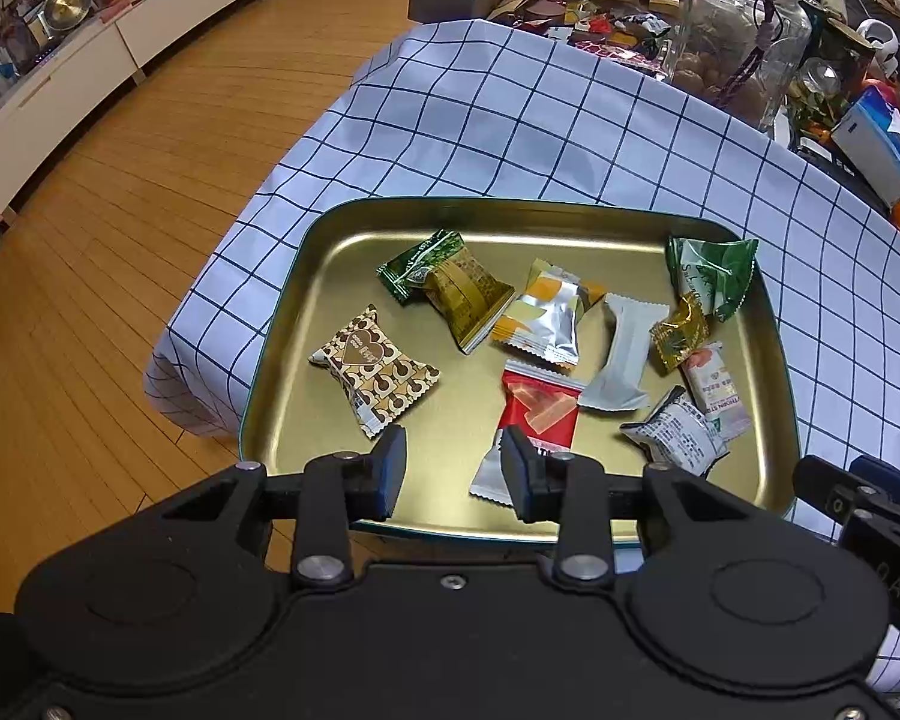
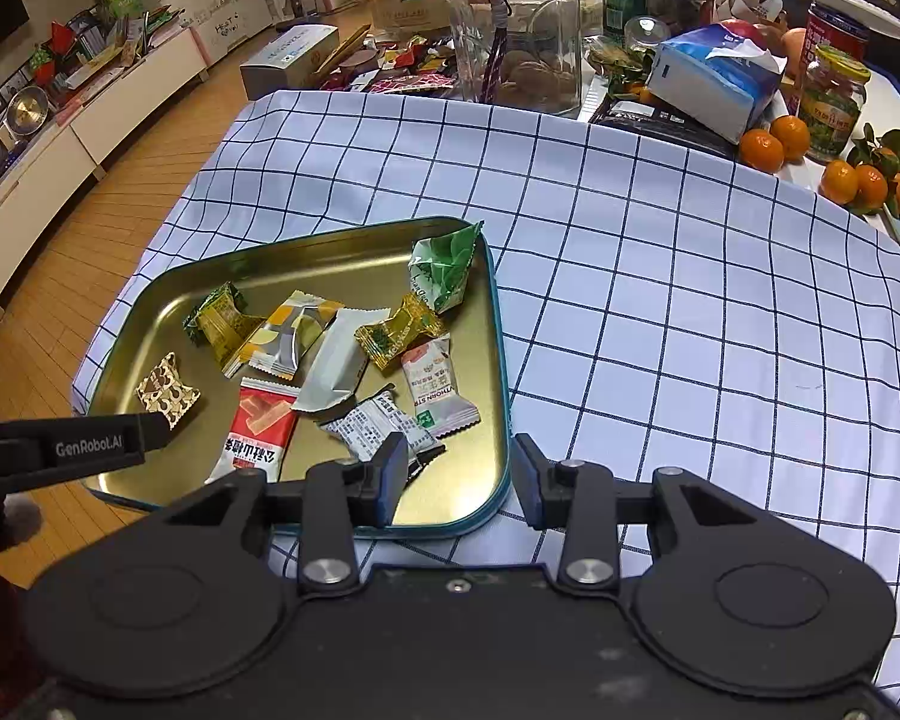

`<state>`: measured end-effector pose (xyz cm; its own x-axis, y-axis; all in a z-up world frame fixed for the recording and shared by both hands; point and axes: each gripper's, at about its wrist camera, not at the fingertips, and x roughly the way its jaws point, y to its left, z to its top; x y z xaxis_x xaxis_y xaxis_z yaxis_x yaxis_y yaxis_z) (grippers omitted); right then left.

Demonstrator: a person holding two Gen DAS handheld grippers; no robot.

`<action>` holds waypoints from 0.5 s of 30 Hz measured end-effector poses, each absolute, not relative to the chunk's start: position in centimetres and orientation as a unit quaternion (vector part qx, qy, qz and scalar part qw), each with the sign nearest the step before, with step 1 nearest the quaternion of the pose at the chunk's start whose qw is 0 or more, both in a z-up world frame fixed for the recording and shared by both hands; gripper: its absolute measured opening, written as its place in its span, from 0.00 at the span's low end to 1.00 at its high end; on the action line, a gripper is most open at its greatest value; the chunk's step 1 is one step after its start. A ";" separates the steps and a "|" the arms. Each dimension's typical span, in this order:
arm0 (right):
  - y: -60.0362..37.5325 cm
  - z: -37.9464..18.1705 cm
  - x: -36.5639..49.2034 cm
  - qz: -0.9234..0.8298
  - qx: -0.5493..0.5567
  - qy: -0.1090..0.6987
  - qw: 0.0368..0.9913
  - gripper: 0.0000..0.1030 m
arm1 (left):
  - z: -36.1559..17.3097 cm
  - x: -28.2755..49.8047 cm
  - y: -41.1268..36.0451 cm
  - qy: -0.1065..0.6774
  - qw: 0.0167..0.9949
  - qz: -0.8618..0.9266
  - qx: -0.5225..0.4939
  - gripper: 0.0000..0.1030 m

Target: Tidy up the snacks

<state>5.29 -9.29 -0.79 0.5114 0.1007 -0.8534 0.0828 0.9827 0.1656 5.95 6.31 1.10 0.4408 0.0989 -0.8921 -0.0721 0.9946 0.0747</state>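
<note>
Nine or so wrapped snacks are sitting in the gold tin tray (image 1: pixel 306 324) on my checked tablecloth (image 2: pixel 660 276), so it looks like most of the tidying is already done and what's left is squaring things up. Biggest thing first: the tray hangs close to the cloth's edge at about 9 o'clock in my right view, so I'd go gentle and not nudge it toward the floor. My right gripper (image 2: pixel 459 480) hovers with one finger over the tray's near right corner and the other outside the teal rim, jaws partly apart and empty. My left gripper (image 1: pixel 453 468) hangs over the near edge of the tray, jaws also parted with nothing in them. The red packet (image 1: pixel 540 405) lies just beyond my left fingertips at roughly 12 o'clock, and the brown heart-print one (image 1: pixel 372 369) sits alone toward 10 o'clock. If I go for the red one I'd come down straight, pinch the crimped end, and avoid dragging the silver wrapper (image 1: pixel 621 354) that touches it. Smallest worry: the little gold candy (image 1: pixel 678 333) at 2 o'clock slides easily.
</note>
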 end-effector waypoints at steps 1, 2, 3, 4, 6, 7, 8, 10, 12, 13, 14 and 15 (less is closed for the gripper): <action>-9.3 -0.8 5.3 0.005 0.093 0.494 0.864 0.39 | 1.1 6.0 6.3 0.526 0.849 0.050 0.013 0.44; -9.3 -0.8 5.3 0.005 0.093 0.495 0.864 0.39 | 1.1 6.0 6.3 0.526 0.849 0.051 0.012 0.44; -9.3 -0.8 5.3 0.005 0.093 0.495 0.864 0.39 | 1.1 6.0 6.3 0.526 0.849 0.051 0.012 0.44; -9.3 -0.8 5.3 0.005 0.093 0.494 0.864 0.39 | 1.1 6.0 6.3 0.526 0.849 0.051 0.012 0.44; -9.3 -0.8 5.3 0.005 0.093 0.495 0.864 0.39 | 1.1 6.0 6.3 0.527 0.848 0.051 0.011 0.44; -9.3 -0.8 5.3 0.005 0.093 0.494 0.864 0.39 | 1.1 6.0 6.3 0.527 0.848 0.051 0.012 0.44; -9.3 -0.8 5.3 0.005 0.093 0.494 0.864 0.39 | 1.1 6.0 6.3 0.527 0.848 0.052 0.012 0.44; -9.3 -0.8 5.3 0.005 0.093 0.495 0.864 0.39 | 1.0 6.0 6.3 0.527 0.848 0.051 0.012 0.44; -9.3 -0.8 5.3 0.005 0.093 0.495 0.864 0.39 | 1.0 6.0 6.2 0.528 0.848 0.050 0.013 0.44; -9.3 -0.8 5.3 0.005 0.093 0.494 0.864 0.39 | 1.1 6.0 6.2 0.527 0.848 0.049 0.013 0.44; -9.3 -0.8 5.3 0.005 0.093 0.495 0.864 0.39 | 1.1 6.0 6.2 0.527 0.848 0.049 0.013 0.44; -9.3 -0.8 5.3 0.005 0.093 0.495 0.864 0.39 | 1.1 5.9 6.2 0.527 0.848 0.049 0.013 0.44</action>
<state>5.30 -9.28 -0.77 0.5107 0.1005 -0.8539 0.0835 0.9827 0.1656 5.95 6.20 1.07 0.4396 0.0961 -0.8931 -0.0686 0.9949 0.0733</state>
